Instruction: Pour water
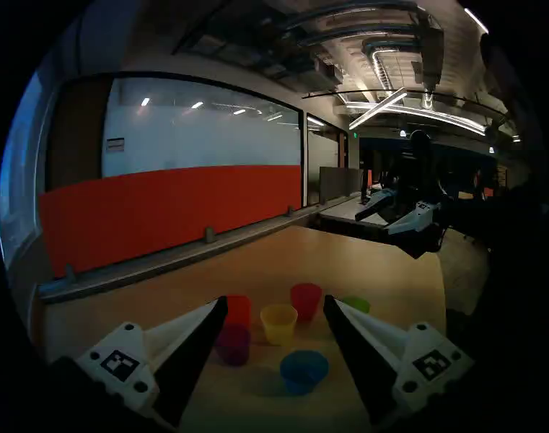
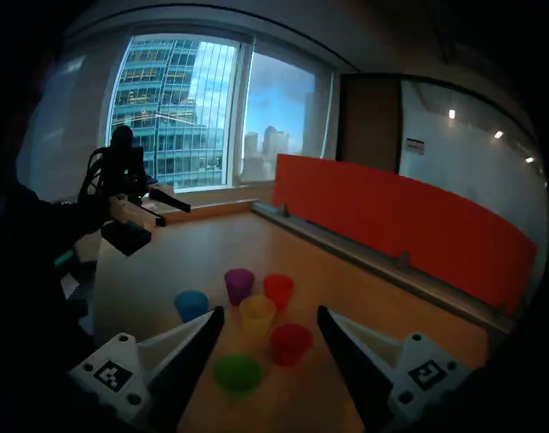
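Pour not started. Left gripper (image 1: 273, 299) and right gripper (image 2: 269, 310) both spread wide, holding nothing. Six cups (image 2: 257, 314) upright, clustered mid table (image 2: 202, 252), clear of its edges. Can't tell which holds water. Grasp and pour remain.

We note bare table (image 2: 202, 245) upper left in the right gripper view — cups (image 2: 258, 312) cluster centre, blocking straight passage.
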`<act>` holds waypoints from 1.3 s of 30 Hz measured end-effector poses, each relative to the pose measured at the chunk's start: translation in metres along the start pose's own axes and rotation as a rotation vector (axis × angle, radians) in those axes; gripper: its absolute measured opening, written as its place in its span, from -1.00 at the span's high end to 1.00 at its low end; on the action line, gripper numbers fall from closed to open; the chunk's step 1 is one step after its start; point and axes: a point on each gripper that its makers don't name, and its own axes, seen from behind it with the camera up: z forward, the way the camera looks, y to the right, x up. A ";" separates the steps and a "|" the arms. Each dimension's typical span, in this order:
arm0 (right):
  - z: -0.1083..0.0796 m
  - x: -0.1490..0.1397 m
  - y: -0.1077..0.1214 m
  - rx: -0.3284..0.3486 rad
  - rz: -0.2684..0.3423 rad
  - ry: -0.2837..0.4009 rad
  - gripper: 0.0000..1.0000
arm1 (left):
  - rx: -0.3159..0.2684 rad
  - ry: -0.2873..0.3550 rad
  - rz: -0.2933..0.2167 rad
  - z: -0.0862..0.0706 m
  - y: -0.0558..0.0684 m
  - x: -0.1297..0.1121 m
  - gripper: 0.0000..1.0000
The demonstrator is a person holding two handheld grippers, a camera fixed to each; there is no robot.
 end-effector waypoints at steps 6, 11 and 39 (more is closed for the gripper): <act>0.007 -0.027 -0.009 0.024 -0.020 -0.053 -0.99 | -0.019 -0.036 0.005 0.002 0.004 -0.025 -0.98; 0.014 -0.049 -0.015 0.038 -0.019 -0.091 -1.00 | -0.049 -0.064 0.010 0.004 0.012 -0.045 -0.98; 0.038 -0.131 -0.039 0.092 -0.010 -0.216 -1.00 | -0.162 -0.311 0.045 0.018 0.048 -0.162 -0.98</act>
